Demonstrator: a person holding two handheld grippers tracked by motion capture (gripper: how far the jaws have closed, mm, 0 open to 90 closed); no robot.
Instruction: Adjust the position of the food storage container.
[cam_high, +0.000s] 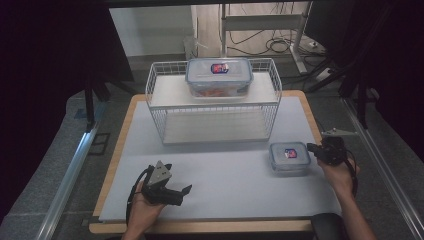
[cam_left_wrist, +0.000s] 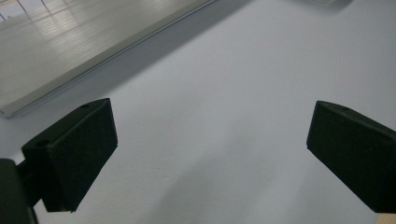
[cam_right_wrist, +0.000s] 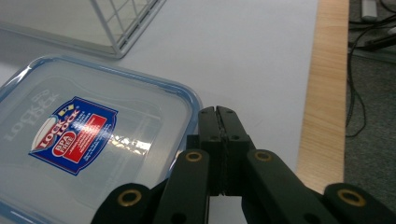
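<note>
High view: small lidded container (cam_high: 289, 157) at right of centre on the surface (cam_high: 225, 175), just left of the right hand-held gripper (cam_high: 313, 148), jaws pressed together, empty, at its right edge. Left hand-held gripper (cam_high: 186, 192) in lower left, jaws apart, well away. Right hand clearly nearer.
</note>
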